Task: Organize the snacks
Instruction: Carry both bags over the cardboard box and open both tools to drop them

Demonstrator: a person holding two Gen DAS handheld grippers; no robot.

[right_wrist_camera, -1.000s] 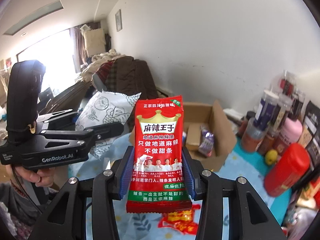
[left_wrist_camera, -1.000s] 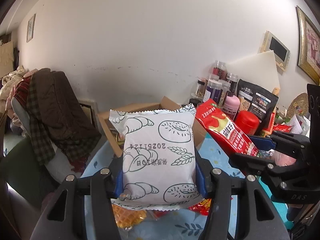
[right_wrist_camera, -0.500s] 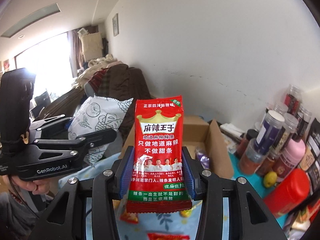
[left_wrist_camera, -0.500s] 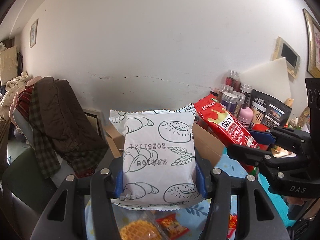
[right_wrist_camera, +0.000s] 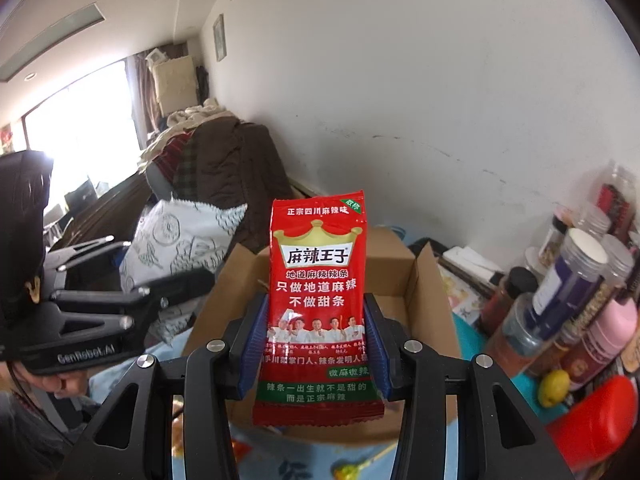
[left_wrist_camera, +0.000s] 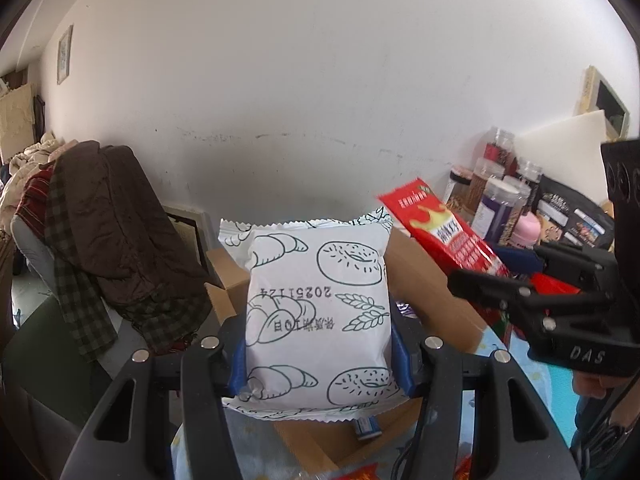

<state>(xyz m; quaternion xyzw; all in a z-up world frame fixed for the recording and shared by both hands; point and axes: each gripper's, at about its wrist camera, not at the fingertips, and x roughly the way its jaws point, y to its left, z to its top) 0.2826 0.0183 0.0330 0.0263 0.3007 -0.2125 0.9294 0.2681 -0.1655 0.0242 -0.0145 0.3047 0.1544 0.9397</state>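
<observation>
My left gripper (left_wrist_camera: 318, 354) is shut on a white bread packet (left_wrist_camera: 316, 304) printed with croissants and bagels, held upright above the near edge of an open cardboard box (left_wrist_camera: 432, 292). My right gripper (right_wrist_camera: 316, 344) is shut on a red spicy-strip packet (right_wrist_camera: 318, 300), also upright, just in front of the same box (right_wrist_camera: 416, 280). The red packet (left_wrist_camera: 444, 236) and right gripper show at the right of the left wrist view. The white packet (right_wrist_camera: 180, 248) and left gripper show at the left of the right wrist view.
Jars and bottles (right_wrist_camera: 576, 280) and a red container (right_wrist_camera: 596, 420) stand to the right of the box. A chair piled with clothes (left_wrist_camera: 104, 220) is at the left. Loose snacks lie on the blue patterned cloth (right_wrist_camera: 304, 464). The white wall is close behind.
Both grippers have moved forward with their packets, toward and over the cardboard box. The box now looks larger and closer, and the loose snacks have dropped out of the lower view.
</observation>
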